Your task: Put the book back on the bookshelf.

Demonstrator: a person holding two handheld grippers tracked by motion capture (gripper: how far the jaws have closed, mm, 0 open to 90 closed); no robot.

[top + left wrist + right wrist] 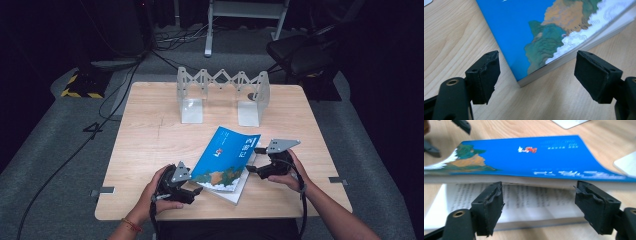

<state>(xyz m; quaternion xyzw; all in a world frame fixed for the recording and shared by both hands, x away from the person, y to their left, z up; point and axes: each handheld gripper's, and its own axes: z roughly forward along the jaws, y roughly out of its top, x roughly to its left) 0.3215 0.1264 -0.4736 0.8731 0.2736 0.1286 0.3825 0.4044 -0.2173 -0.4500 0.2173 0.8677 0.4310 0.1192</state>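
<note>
A thick book with a blue cover [227, 157] lies askew on the wooden table [150, 145]. My left gripper [194, 186] is at the book's near left corner. In the left gripper view that corner [524, 37] sits ahead of the gap, and the gripper [536, 75] is open with its pads clear of the book. My right gripper [254, 160] is at the book's right edge and is open too [539, 202]. There the upper part of the book [524, 157] is raised off a printed page [524, 197], and the jaws stand wide on either side without touching the paper.
A white expandable book rack [222, 95] stands at the back middle of the table. A black chair [300, 52] and cables [115, 85] are on the floor beyond the table. The left gripper's jaws [461, 125] show far off in the right gripper view.
</note>
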